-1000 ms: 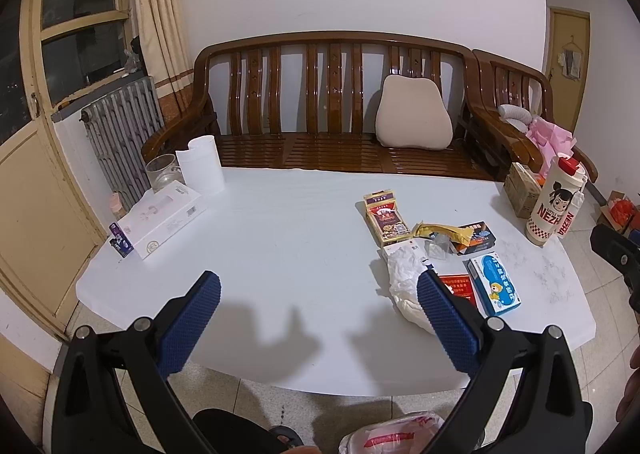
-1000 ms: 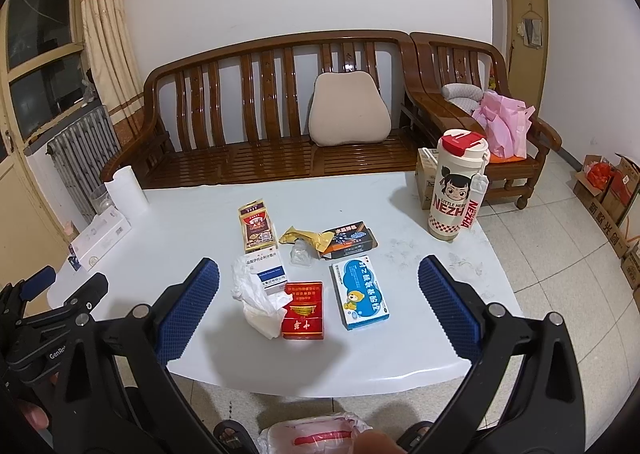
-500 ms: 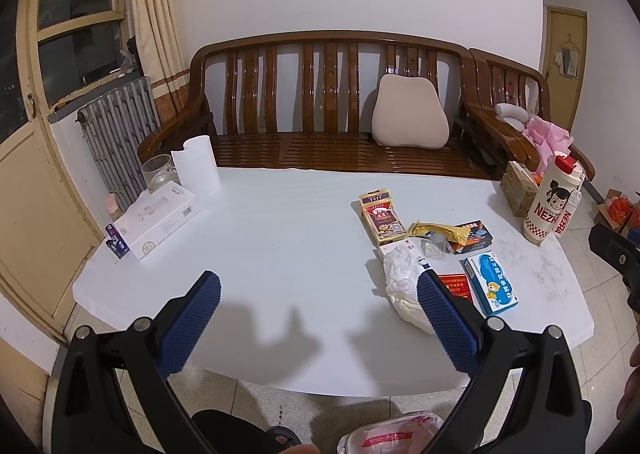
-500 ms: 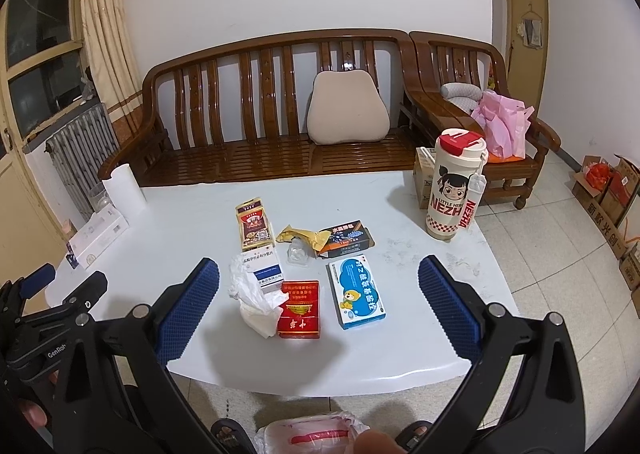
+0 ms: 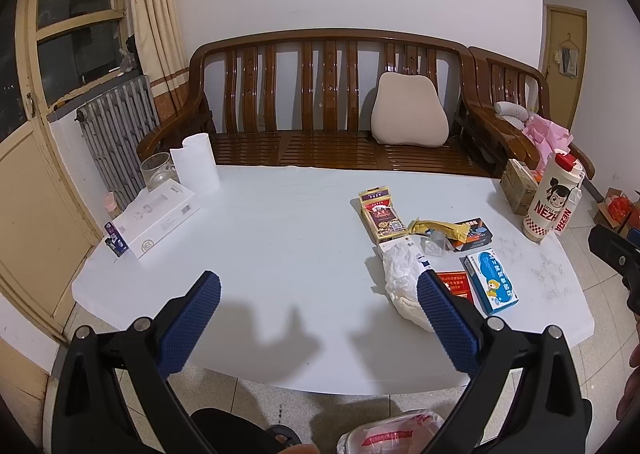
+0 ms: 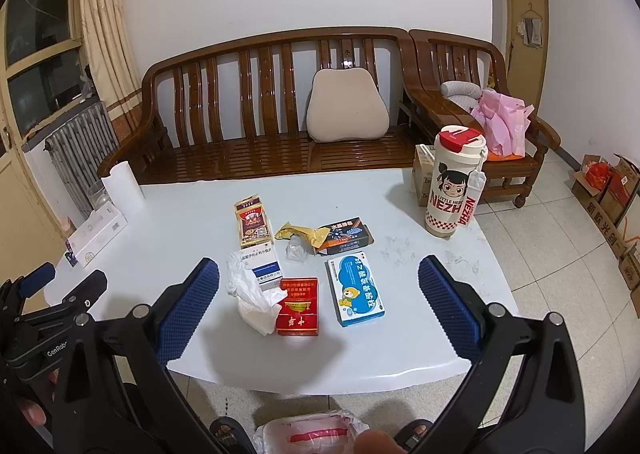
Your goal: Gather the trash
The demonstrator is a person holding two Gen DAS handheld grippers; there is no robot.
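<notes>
both grippers, left (image 5: 319, 318) and right (image 6: 319, 314), hover agape above the littered table (image 6: 192, 222).

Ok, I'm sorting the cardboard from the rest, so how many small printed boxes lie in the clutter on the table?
5, in one cluster: gold box at the back, dark box right of it, white-blue box partly under the tissue, red box and blue box nearest. The tissue could hide more.

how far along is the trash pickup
Nothing looks collected yet. Both grippers, left and right, are open and empty above the table. The tissue, yellow wrapper and boxes remain on it; the bag waits on the floor.
</notes>
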